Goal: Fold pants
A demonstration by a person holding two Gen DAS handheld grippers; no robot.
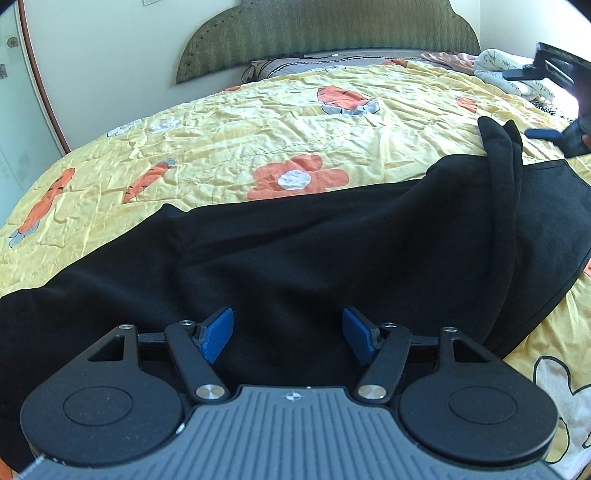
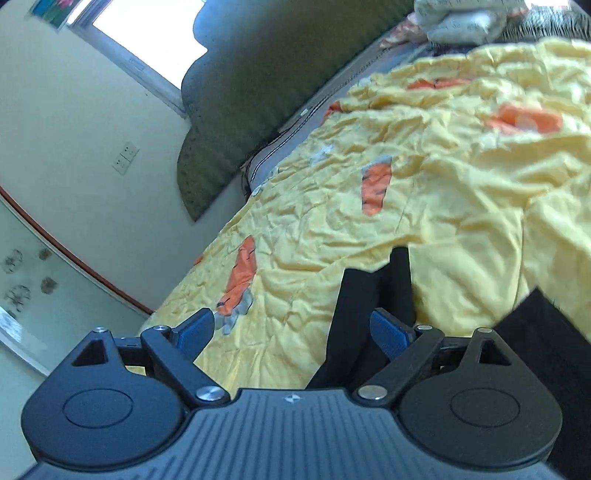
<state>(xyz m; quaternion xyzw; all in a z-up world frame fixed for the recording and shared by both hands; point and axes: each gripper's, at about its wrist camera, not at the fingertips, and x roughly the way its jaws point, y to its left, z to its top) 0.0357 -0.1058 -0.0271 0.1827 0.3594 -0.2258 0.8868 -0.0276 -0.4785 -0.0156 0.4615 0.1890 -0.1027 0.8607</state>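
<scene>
Black fabric, one pair of pants [image 1: 314, 236], lies spread across the near part of one yellow quilt [image 1: 258, 118] printed with orange flowers and carrots, well short of the green padded headboard [image 1: 332, 33] at the far end of the bed. A raised fold or strip of the pants [image 1: 506, 177] stands up toward their right end. Two grippers show. The left gripper [image 1: 288, 338] hovers over the pants, on the side away from the headboard, its two blue pads [image 1: 218, 338] spread apart with only flat cloth beneath the gap and nothing clamped. The right gripper [image 2: 293, 338] is tilted, its jaws wide apart; a narrow black part of the pants [image 2: 369, 314] runs up between them, close beside the right-hand pad, and no pad presses on it. In the left wrist view the right gripper [image 1: 550, 99] appears at the right edge, nearer the headboard than the pants. A white bundle [image 2: 461, 22] with small writing, too blurred to read, sits by the headboard.
</scene>
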